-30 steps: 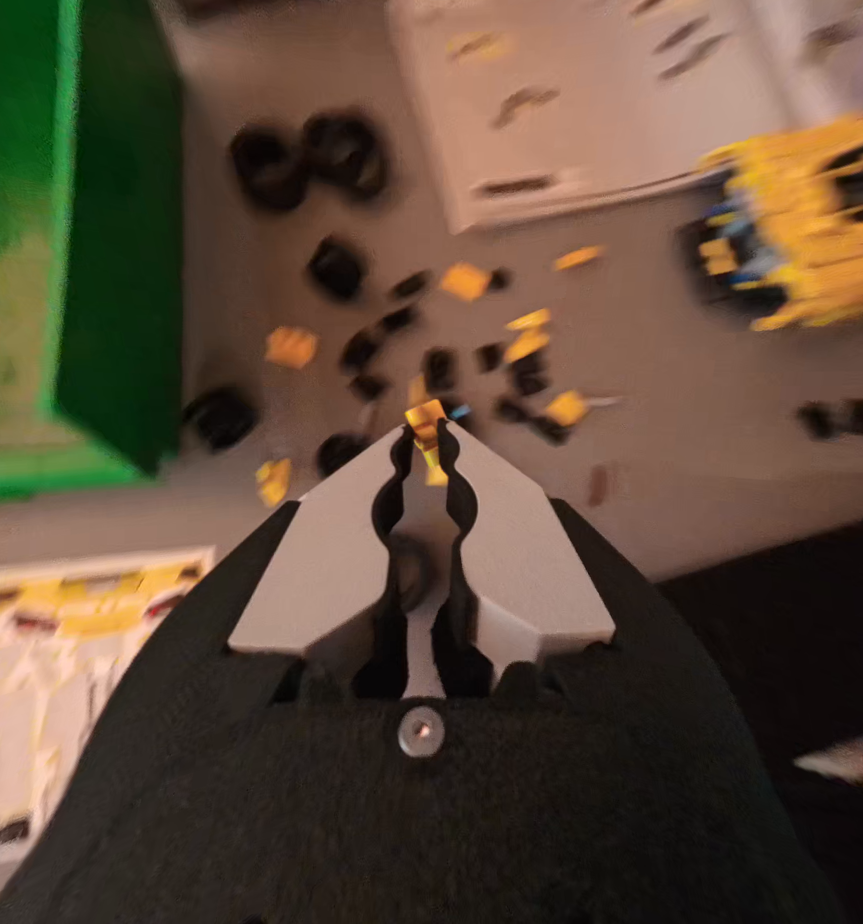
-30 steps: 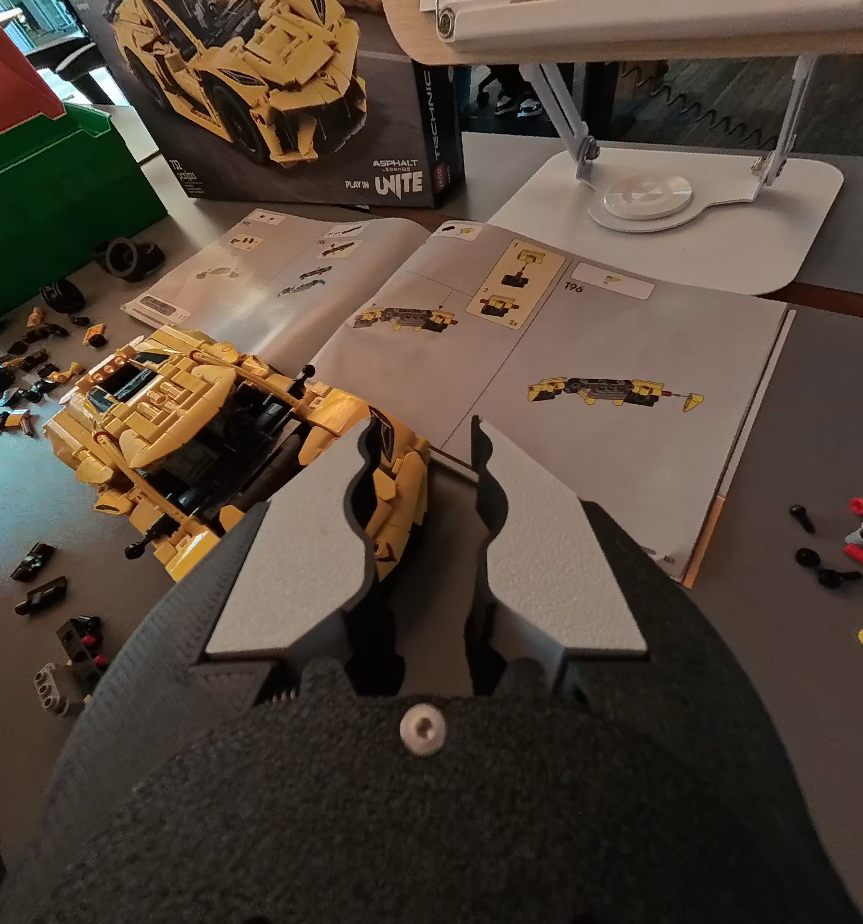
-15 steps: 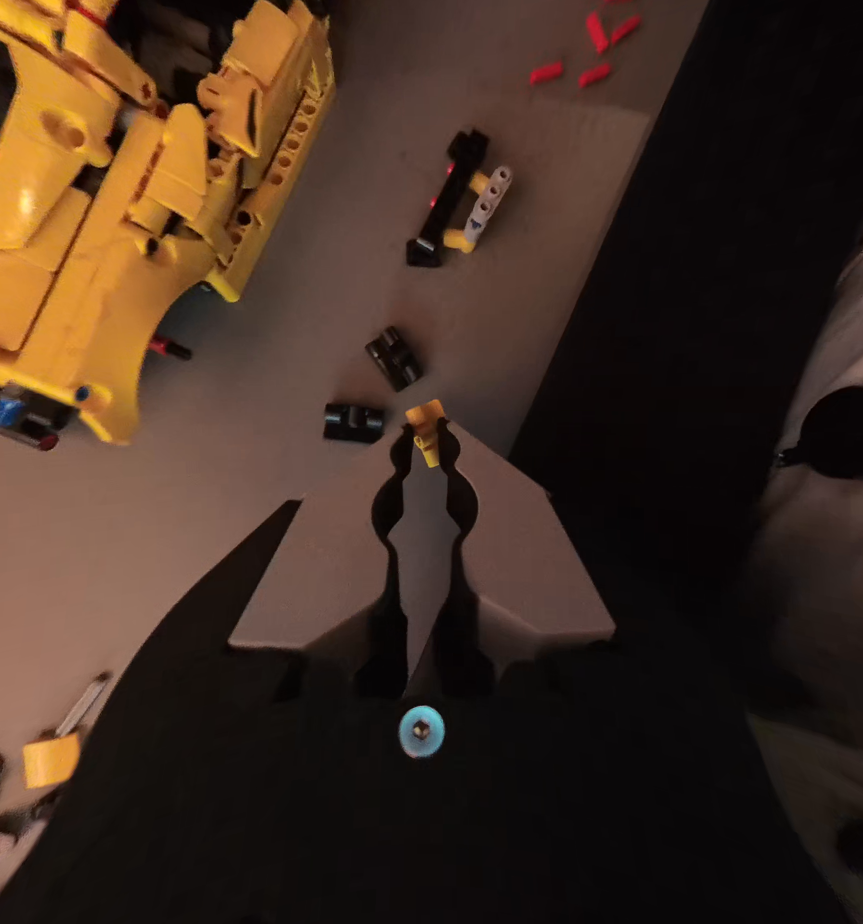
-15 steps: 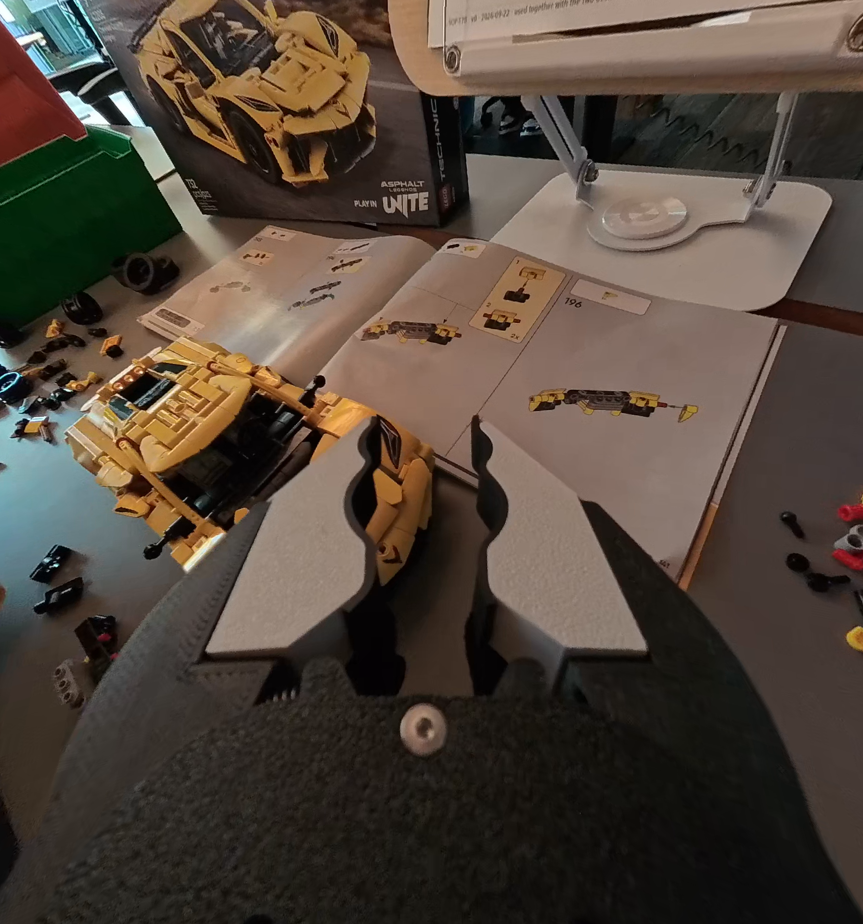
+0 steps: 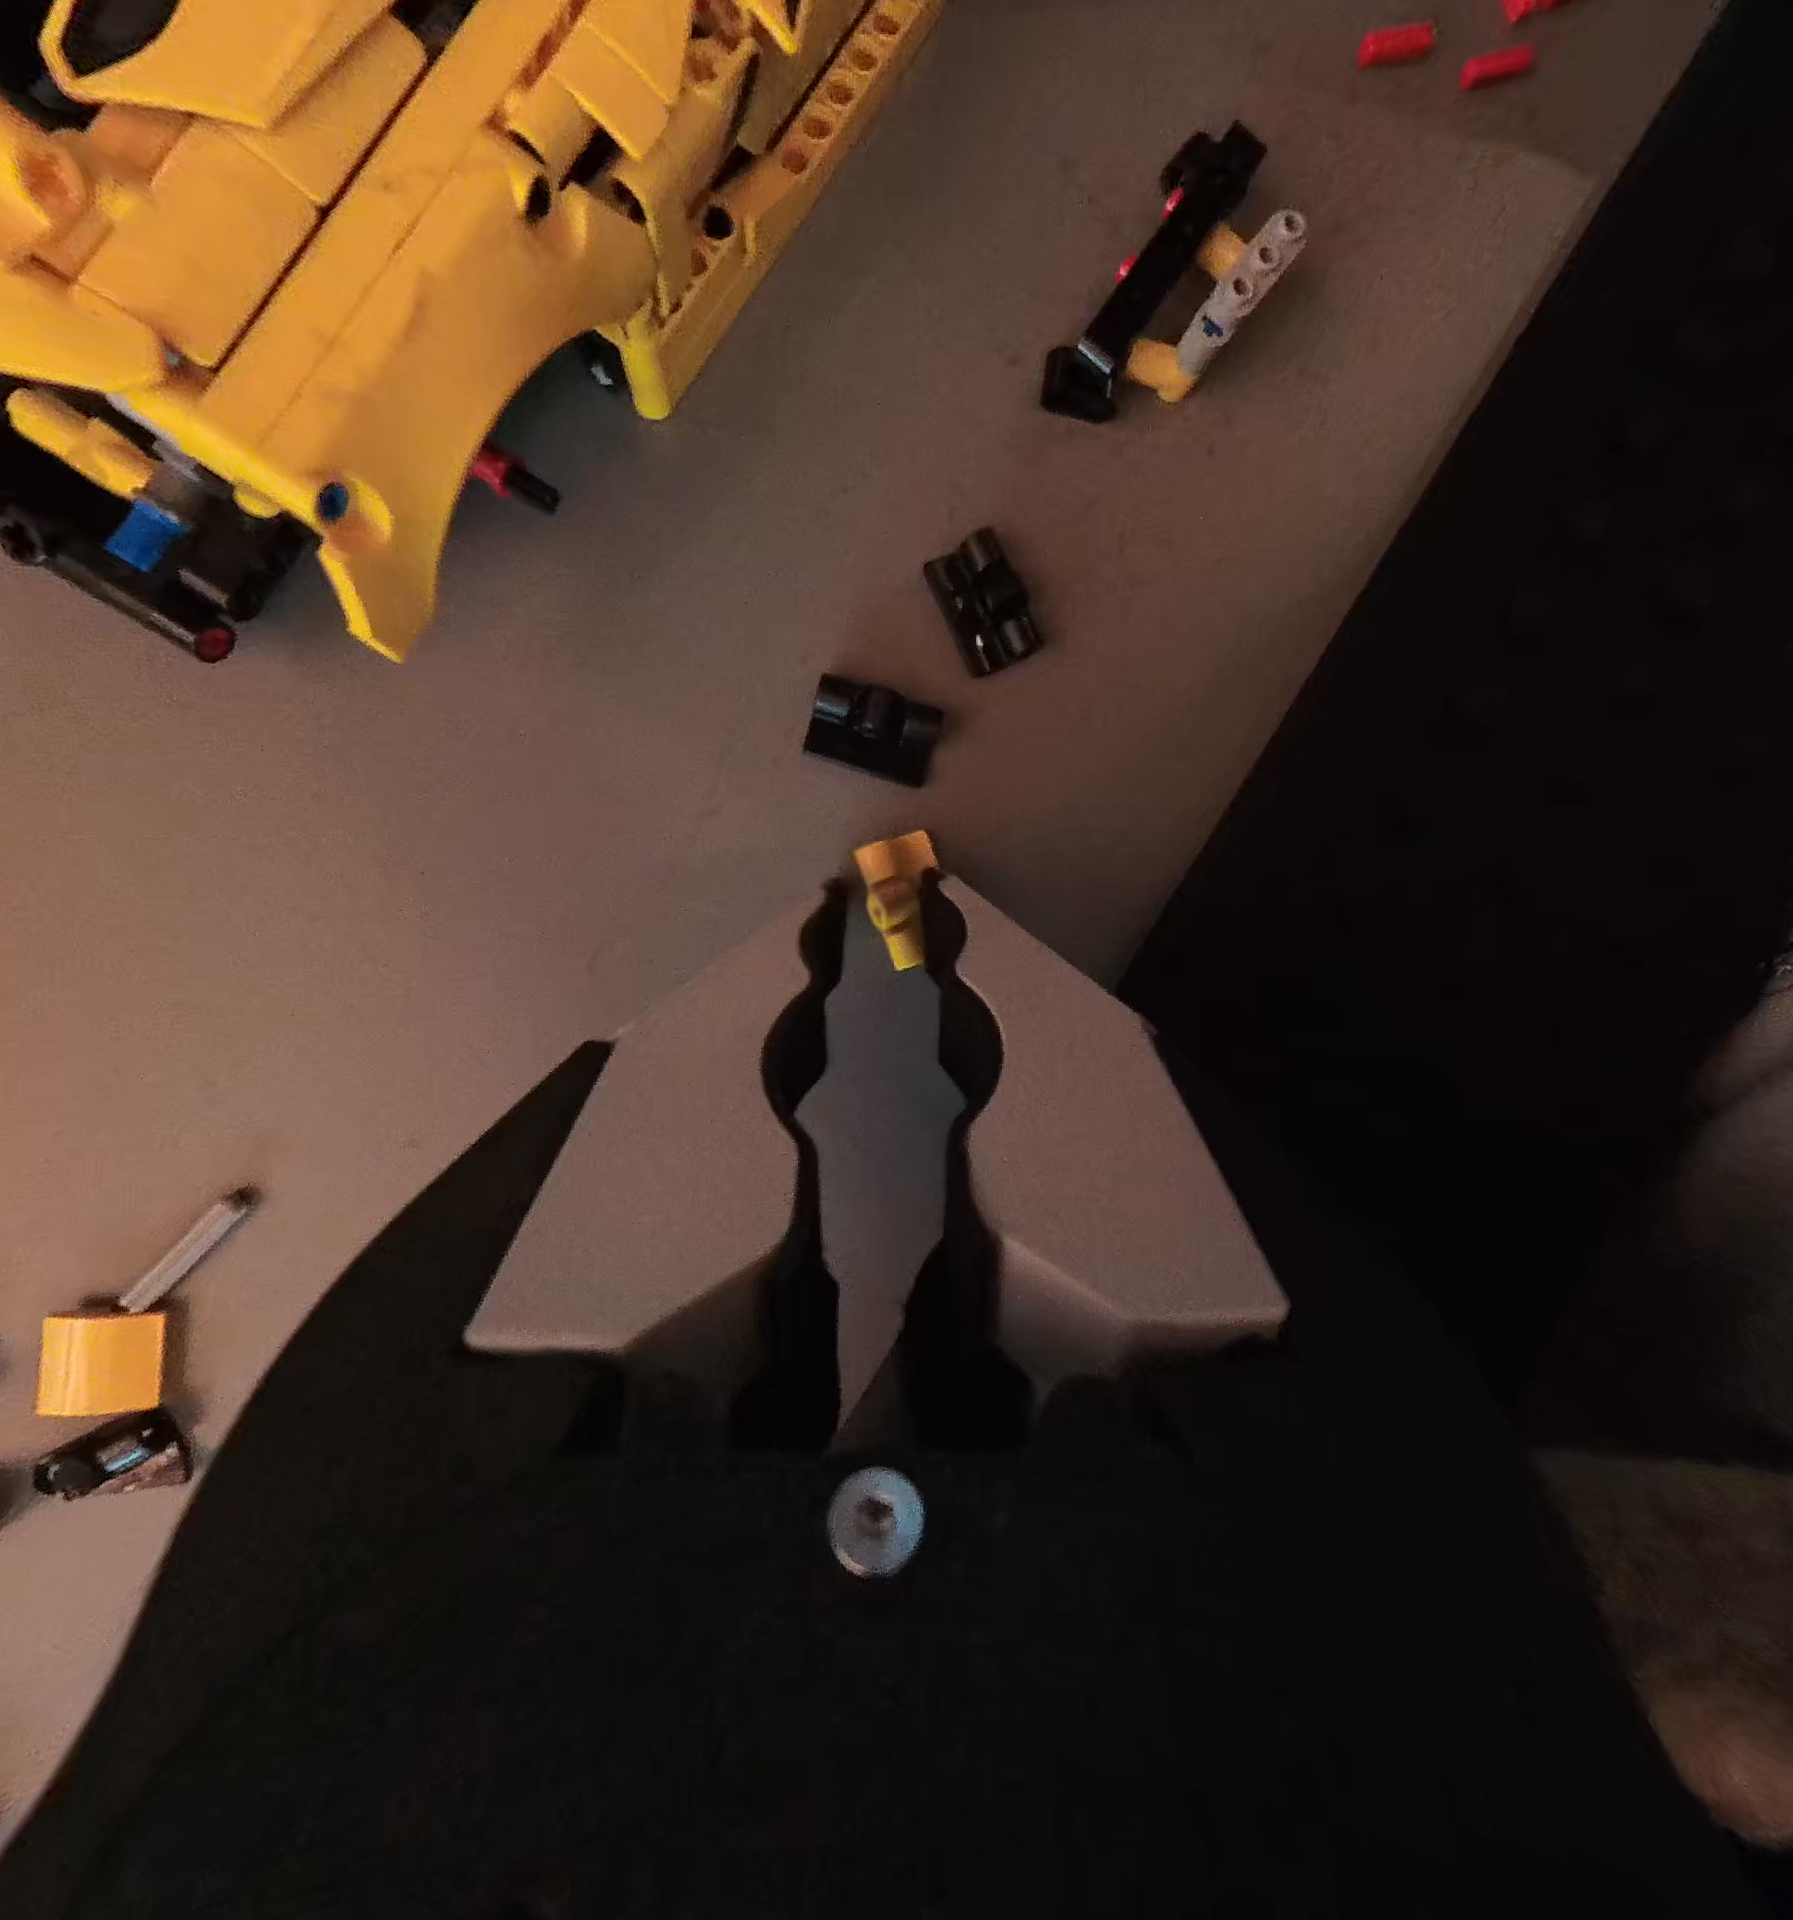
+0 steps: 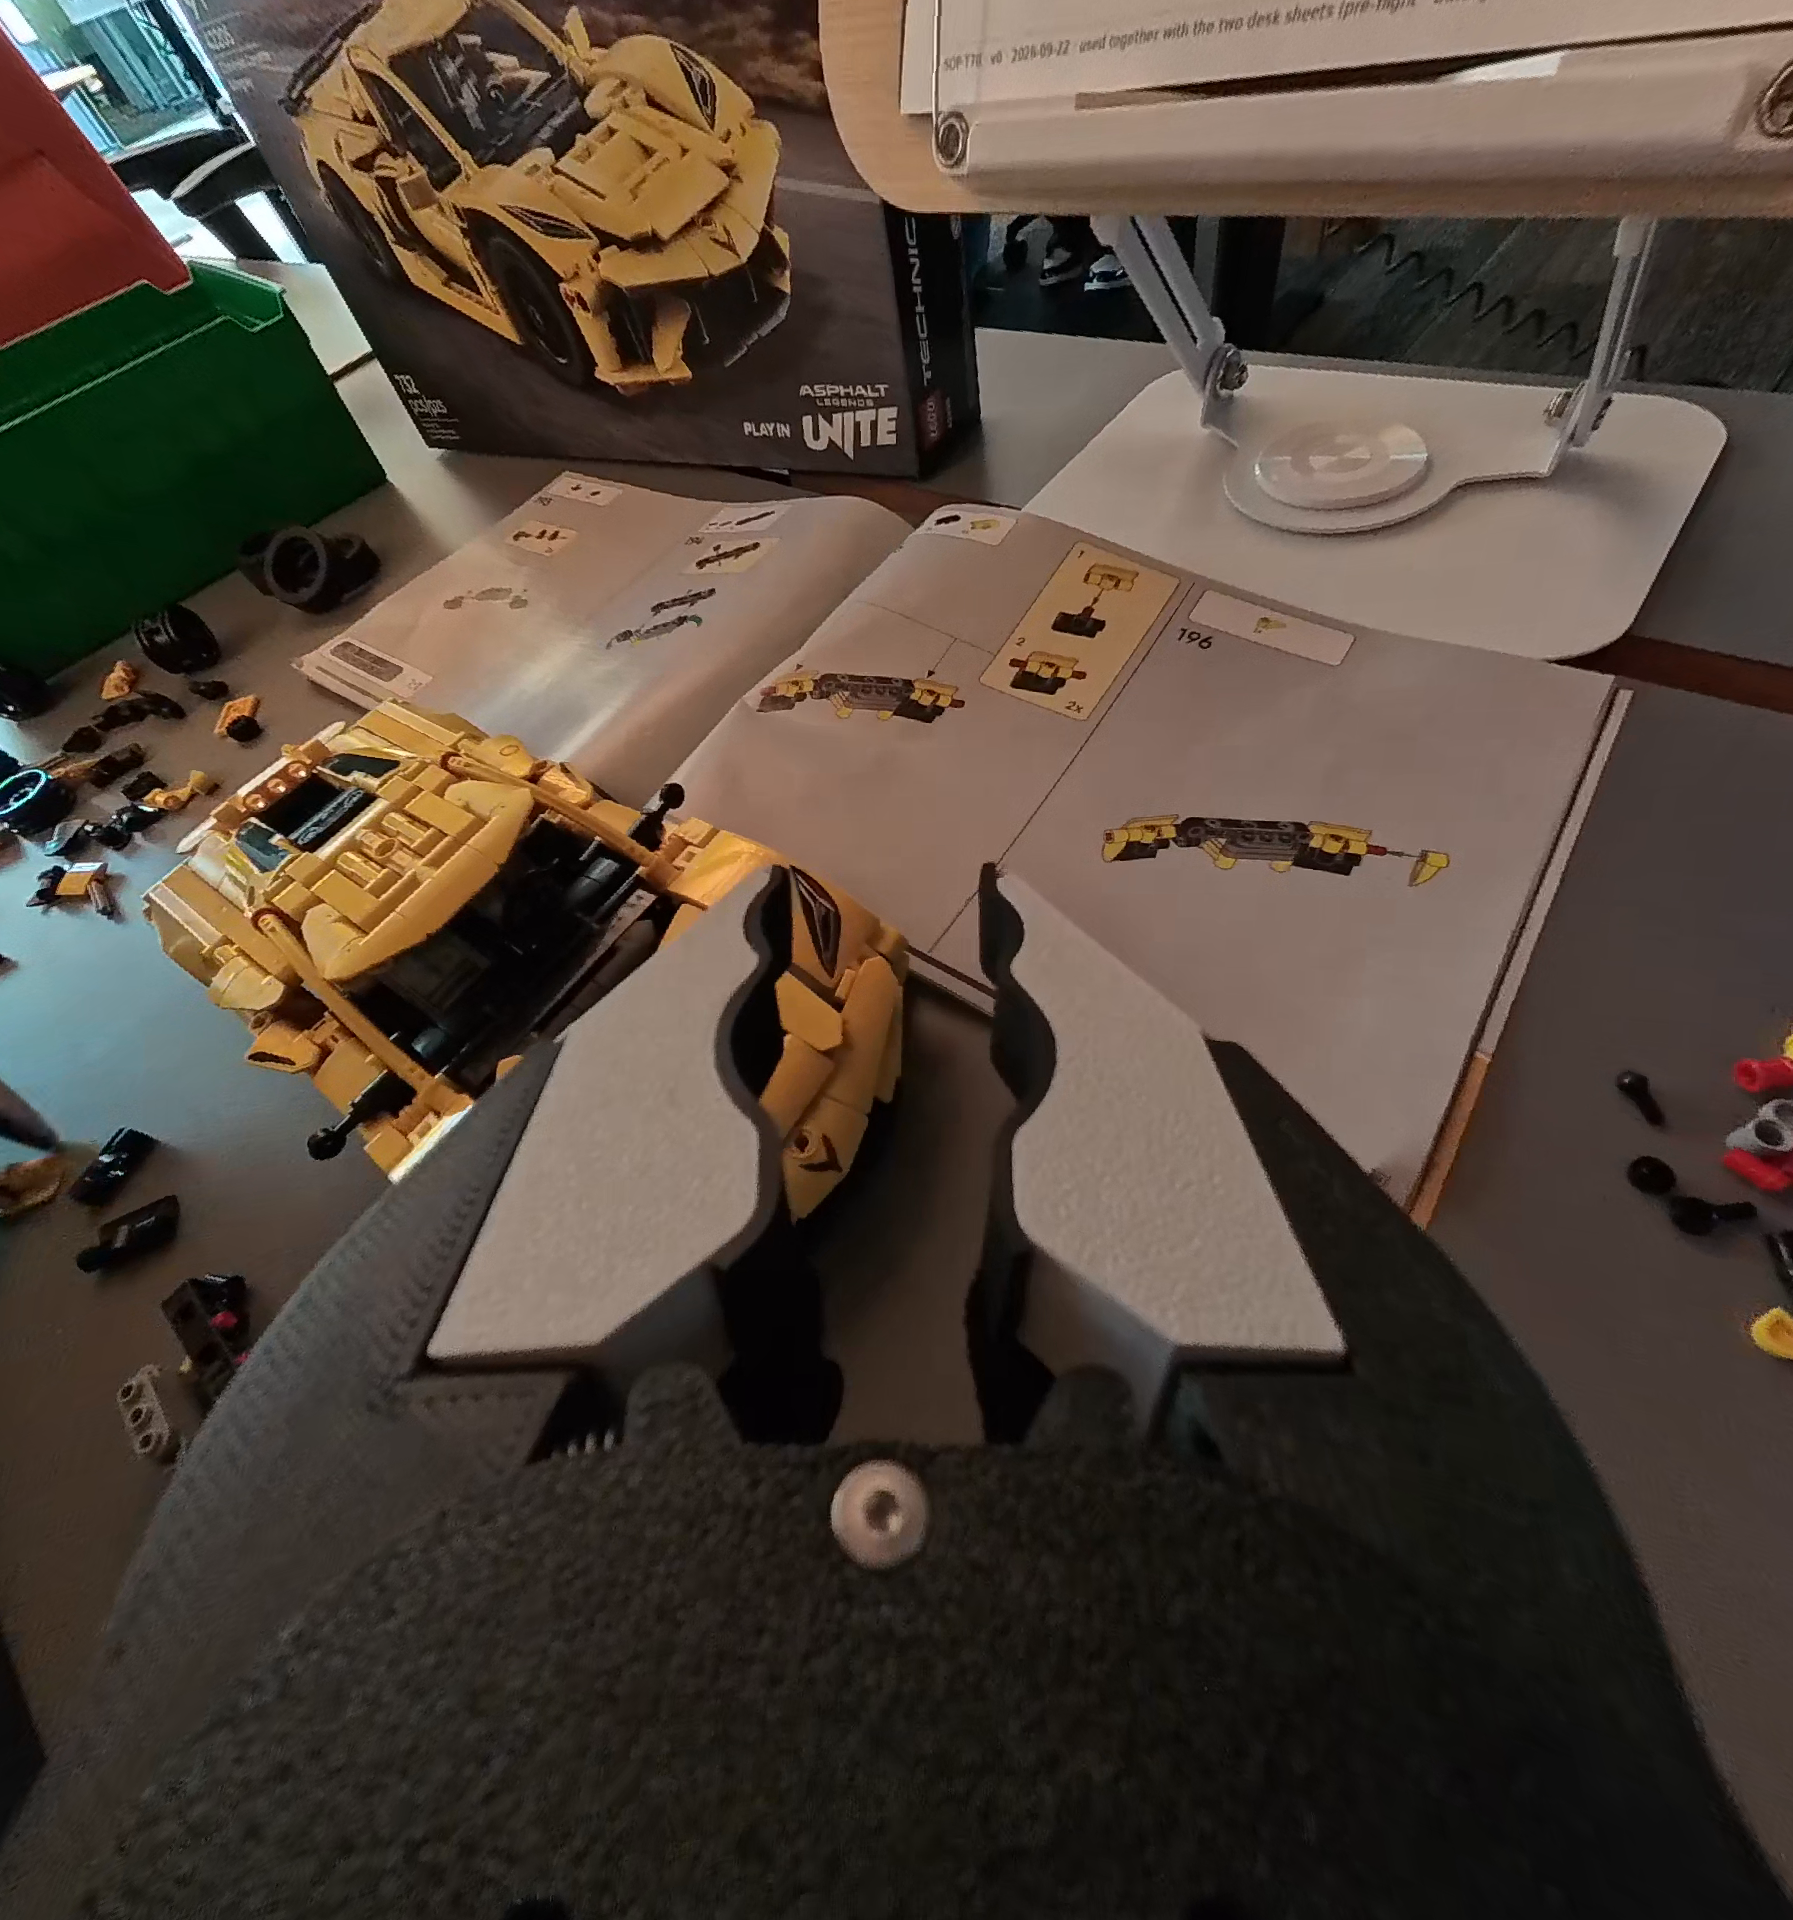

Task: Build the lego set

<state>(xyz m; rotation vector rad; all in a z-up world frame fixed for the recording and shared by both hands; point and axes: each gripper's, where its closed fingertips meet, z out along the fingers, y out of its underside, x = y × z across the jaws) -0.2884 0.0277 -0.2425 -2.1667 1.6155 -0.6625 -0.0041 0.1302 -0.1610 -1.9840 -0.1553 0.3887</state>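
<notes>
My left gripper (image 5: 884, 885) is shut on a small yellow lego piece (image 5: 894, 894) and holds it above the grey table near its front edge, just short of two black pieces (image 5: 873, 727). The yellow lego car (image 5: 279, 260) fills the upper left of the left wrist view. In the right wrist view the car (image 6: 476, 935) lies on the table left of the open instruction booklet (image 6: 1131, 790). My right gripper (image 6: 876, 894) is open and empty, above the car's near end. The left gripper's tip with the yellow piece (image 6: 24, 1179) shows at the far left.
A small black, yellow and white sub-assembly (image 5: 1172, 301) lies near the table edge. Loose pieces lie left (image 6: 92, 769) and right (image 6: 1775, 1164) of the car. A green bin (image 6: 113, 468), the set's box (image 6: 601, 229) and a white stand (image 6: 1370, 488) stand at the back. The left gripper's tips are roughly 30 cm from the right gripper's.
My left gripper has swung with the yellow piece from the loose-parts pile to the table's front edge beside the car. My right gripper has stayed open and drawn back slightly.
</notes>
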